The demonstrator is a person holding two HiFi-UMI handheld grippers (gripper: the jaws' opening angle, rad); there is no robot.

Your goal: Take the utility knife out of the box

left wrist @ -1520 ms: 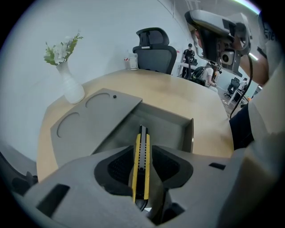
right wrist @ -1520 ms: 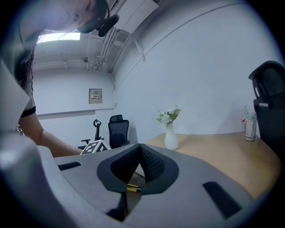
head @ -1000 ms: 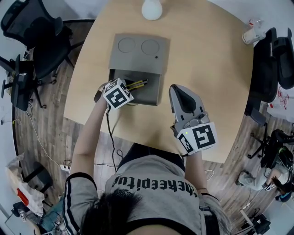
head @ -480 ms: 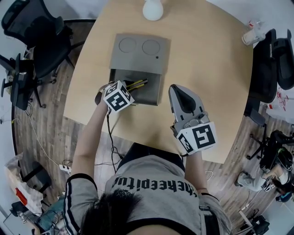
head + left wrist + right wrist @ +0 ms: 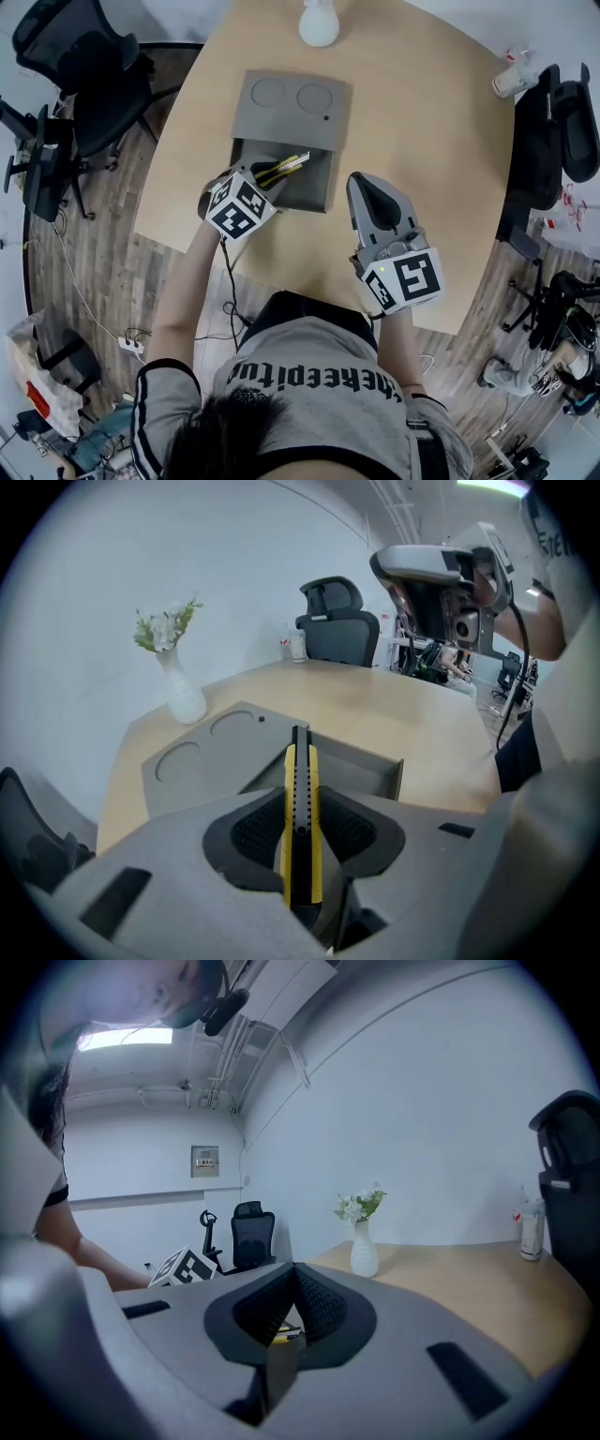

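1. Now the left gripper (image 5: 302, 836), its jaws just closed, clamps the knife (image 5: 298, 761), which is raised over the open box (image 5: 323, 178).
2. Right gripper (image 5: 294, 1279): jaws together, empty, beside the box.
3. Lift straight; hold firm until the tip clears the rim.

**Colours and patterns**

Utility knife (image 5: 302, 761): yellow, with a black centre strip. Left gripper (image 5: 300, 799) and right gripper (image 5: 295, 1274): grey, with black ribbed pads (image 5: 258, 832). Marker cubes (image 5: 239, 204): white with black squares. Ahead of the left gripper: box (image 5: 281, 103) grey, table (image 5: 422, 141) pale wood, vase (image 5: 319, 23) white.
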